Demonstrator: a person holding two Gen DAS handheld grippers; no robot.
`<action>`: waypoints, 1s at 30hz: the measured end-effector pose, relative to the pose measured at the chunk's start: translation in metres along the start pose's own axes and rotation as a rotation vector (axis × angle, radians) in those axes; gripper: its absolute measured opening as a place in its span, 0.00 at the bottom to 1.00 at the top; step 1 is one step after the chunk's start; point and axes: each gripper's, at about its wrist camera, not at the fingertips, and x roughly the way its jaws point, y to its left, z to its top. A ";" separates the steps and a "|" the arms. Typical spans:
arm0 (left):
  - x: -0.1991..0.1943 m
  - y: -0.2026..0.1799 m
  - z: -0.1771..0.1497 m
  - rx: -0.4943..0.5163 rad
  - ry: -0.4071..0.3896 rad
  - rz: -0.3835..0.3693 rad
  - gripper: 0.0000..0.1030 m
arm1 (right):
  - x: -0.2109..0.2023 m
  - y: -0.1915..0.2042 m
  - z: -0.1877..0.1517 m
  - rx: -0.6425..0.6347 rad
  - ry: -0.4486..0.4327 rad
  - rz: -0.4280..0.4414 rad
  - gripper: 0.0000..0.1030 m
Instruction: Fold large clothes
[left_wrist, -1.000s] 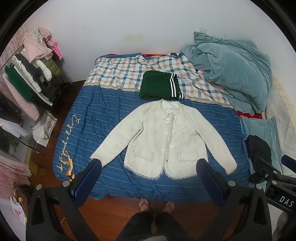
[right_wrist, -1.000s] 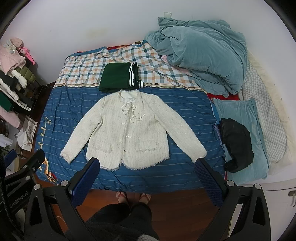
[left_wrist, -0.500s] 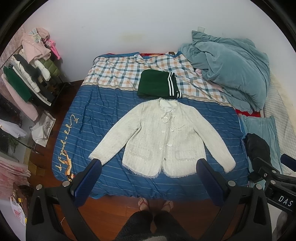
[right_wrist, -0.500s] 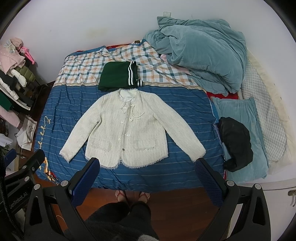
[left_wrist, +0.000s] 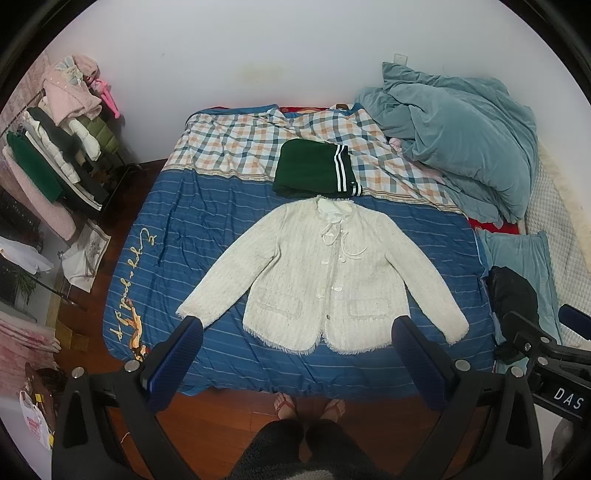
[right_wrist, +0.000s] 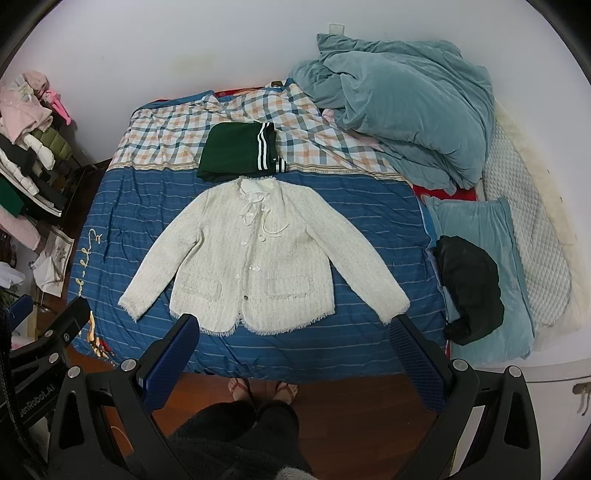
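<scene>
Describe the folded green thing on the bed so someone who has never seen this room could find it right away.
Start at the bed with the blue striped cover. In its middle a cream jacket lies spread flat, sleeves out. Just past its collar, touching it, sits the green garment: the only folded piece there, dark green with white stripes along one edge.

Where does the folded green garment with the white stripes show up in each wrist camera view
Left wrist: folded green garment sits just above centre, touching the cream jacket's collar.
Right wrist: folded green garment sits upper left of centre, above the cream jacket.
Shared landmark: the teal duvet heaped upper right.
</scene>
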 end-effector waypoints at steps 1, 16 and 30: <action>0.000 0.000 0.000 -0.001 0.000 0.000 1.00 | 0.000 0.001 0.001 -0.001 0.001 -0.001 1.00; -0.005 -0.001 0.002 -0.003 -0.002 -0.003 1.00 | -0.005 0.003 0.005 -0.020 -0.011 -0.016 1.00; -0.004 -0.001 0.001 -0.002 -0.005 -0.001 1.00 | -0.007 0.006 0.005 -0.020 -0.014 -0.017 1.00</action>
